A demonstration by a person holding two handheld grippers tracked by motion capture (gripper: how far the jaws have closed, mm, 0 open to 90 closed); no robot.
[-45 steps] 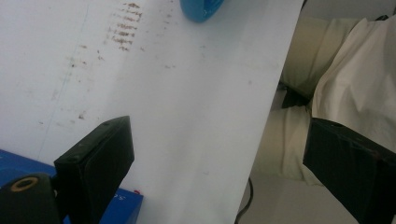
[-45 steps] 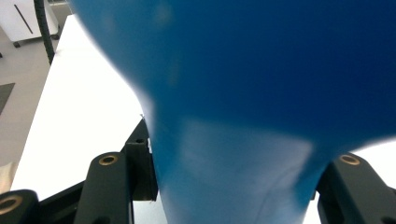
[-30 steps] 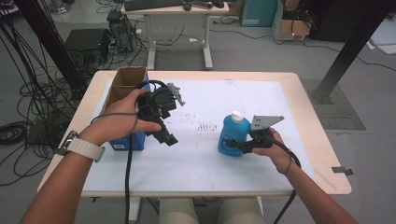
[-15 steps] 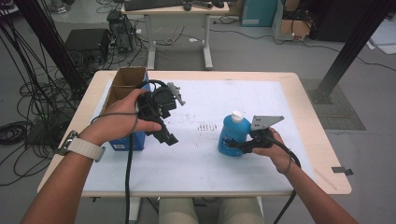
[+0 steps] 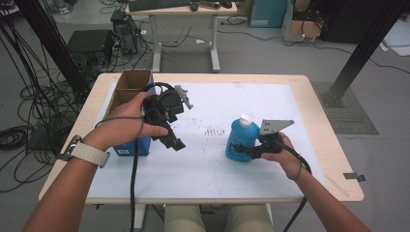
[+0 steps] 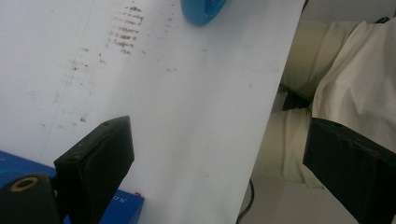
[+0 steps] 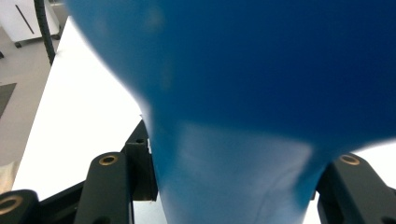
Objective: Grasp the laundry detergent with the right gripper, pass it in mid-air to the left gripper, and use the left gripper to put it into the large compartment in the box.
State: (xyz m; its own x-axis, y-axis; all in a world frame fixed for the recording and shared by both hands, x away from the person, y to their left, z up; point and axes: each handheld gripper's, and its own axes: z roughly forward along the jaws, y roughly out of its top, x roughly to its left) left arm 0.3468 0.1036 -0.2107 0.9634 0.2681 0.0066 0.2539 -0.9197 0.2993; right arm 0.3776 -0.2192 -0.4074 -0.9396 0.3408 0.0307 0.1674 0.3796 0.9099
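Observation:
A blue bottle (image 5: 240, 137) with a white cap stands upright on the white table mat (image 5: 212, 166), right of the middle. My right gripper (image 5: 241, 151) is shut on its lower body from the near right side. In the right gripper view the bottle (image 7: 243, 93) sits squeezed between the two black jaws of the right gripper (image 7: 233, 191). My left gripper (image 5: 173, 141) hangs above the mat's left part, pointing down toward the near edge. Its jaws stand wide apart in the left gripper view, so the left gripper (image 6: 219, 135) is open with nothing in it. The bottle's base (image 6: 203, 9) appears there at the top.
An open cardboard box (image 5: 128, 84) stands at the table's far left, with a blue box (image 5: 126, 148) just in front of it under my left hand. Brown smudges (image 5: 212, 130) mark the mat's middle. The person's legs (image 6: 327, 79) lie past the near edge.

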